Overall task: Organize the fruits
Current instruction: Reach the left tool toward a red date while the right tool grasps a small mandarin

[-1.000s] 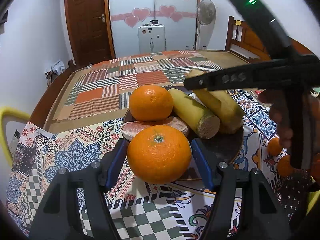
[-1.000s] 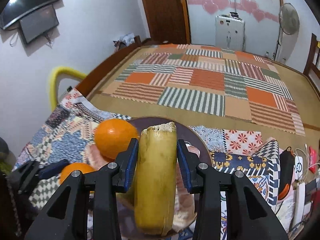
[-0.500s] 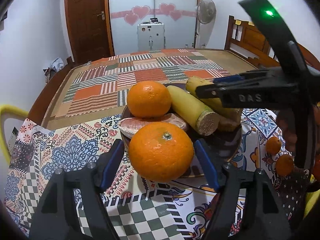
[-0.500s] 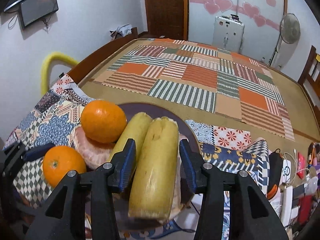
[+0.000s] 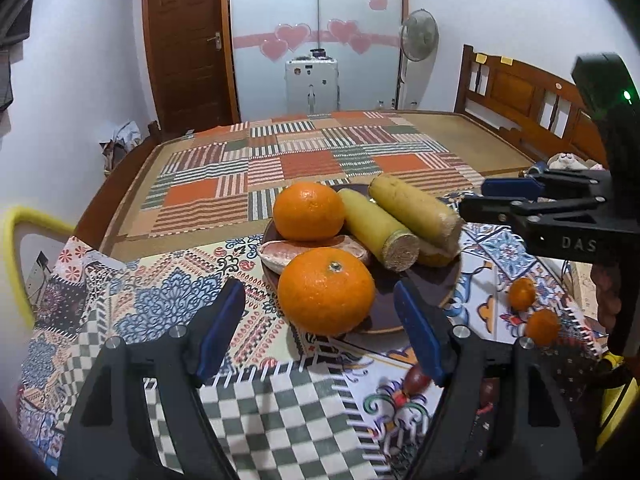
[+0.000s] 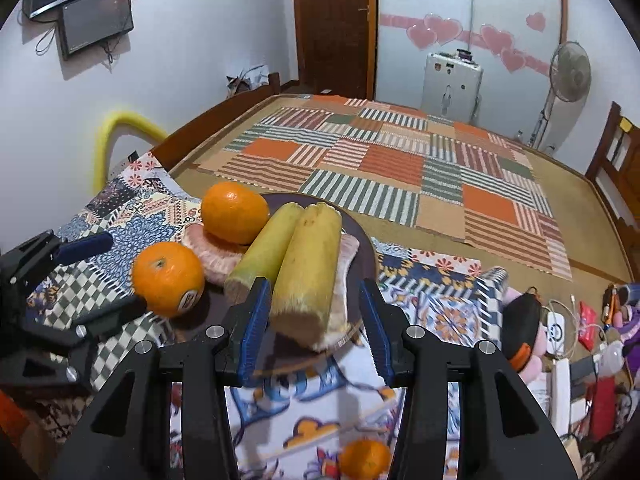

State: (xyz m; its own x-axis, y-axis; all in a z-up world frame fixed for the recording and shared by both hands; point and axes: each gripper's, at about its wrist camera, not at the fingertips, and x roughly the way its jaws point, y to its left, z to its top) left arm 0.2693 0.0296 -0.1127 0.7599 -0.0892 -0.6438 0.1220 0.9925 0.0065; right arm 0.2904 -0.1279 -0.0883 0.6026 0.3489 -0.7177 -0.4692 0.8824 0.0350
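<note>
Both claws now back off vs. earlier: left claw [image 5: 320,330] opening, orange [image 5: 326,290] free on plate [image 5: 436,288]; right claw [image 6: 314,330] open, cane [image 6: 306,268] released. Right claw body reads "DAS".

Your right gripper [image 6: 316,322] sits low in the frame, its blue pads apart and clear of the yellow stalk [image 6: 308,272] lying on the dark plate [image 6: 362,240]. Two oranges [image 6: 234,212] rest at centre left; your left gripper [image 6: 100,276] shows at far left.
</note>
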